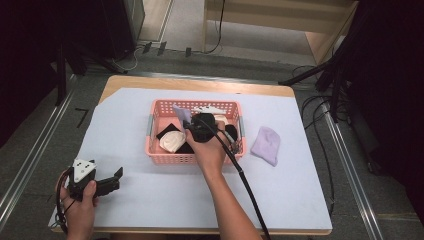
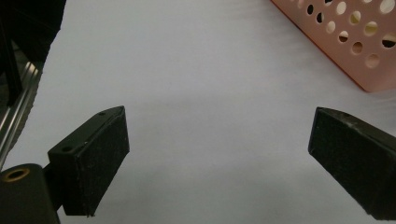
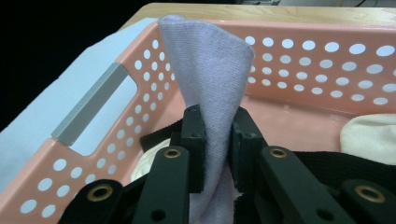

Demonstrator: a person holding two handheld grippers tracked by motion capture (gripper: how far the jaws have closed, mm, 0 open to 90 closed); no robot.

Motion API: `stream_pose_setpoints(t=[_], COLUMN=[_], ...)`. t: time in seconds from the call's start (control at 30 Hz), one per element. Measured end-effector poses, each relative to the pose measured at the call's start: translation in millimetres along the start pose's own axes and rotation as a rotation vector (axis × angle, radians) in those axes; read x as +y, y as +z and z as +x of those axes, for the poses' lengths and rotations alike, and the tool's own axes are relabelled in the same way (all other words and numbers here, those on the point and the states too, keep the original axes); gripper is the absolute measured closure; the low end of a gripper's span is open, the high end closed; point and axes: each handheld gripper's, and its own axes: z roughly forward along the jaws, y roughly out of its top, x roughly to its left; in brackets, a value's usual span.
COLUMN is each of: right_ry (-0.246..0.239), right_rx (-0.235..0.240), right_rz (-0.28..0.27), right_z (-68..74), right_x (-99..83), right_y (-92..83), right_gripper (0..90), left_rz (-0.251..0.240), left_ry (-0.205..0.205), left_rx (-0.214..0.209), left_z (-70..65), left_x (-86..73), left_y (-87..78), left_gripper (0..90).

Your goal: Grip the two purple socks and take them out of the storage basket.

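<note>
Lilac sock [image 3: 205, 70] stands pinched between the right gripper [image 3: 217, 140] fingers, its free end poking up above them over the pink basket [image 3: 322, 70], apparently mid-lift. Left gripper [image 2: 219, 154] rests aside with fingers wide, nothing between them.
</note>
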Motion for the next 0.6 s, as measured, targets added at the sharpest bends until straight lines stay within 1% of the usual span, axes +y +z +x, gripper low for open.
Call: stream_pose_setpoints(t=[0.07, 0.17, 0.23, 0.43, 0.57, 0.6], right_ry=[0.0, -0.002, -0.014, -0.056, -0.082, -0.096], right_rx=[-0.007, -0.014, -0.016, 0.007, 0.003, 0.004], right_rz=[-0.006, -0.033, -0.064, -0.159, -0.209, -0.224], right_z=[-1.2, -3.0, -3.6, -6.3, -8.7, -9.7], right_x=[-0.6, -0.5, -0.3, -1.2, -1.9, -1.8], right_y=[-1.6, -5.2, -8.2, -17.5, -23.4, -24.9], right_gripper=[80.1, 82.2, 82.9, 83.3, 83.3, 83.3], left_rz=[0.001, -0.001, -0.001, 0.001, 0.002, 0.001], left_ry=[0.002, 0.0, 0.0, 0.003, 0.006, 0.006], left_rx=[-0.001, 0.001, 0.001, 0.002, 0.004, 0.004], left_z=[0.2, 0.1, 0.0, -0.1, -0.5, -0.4], left_x=[0.1, 0.0, 0.0, 0.1, 0.0, -0.1], left_y=[0.1, 0.2, 0.2, 0.1, -0.2, -0.1], left_gripper=[6.0, 6.0, 6.0, 6.0, 6.0, 6.0])
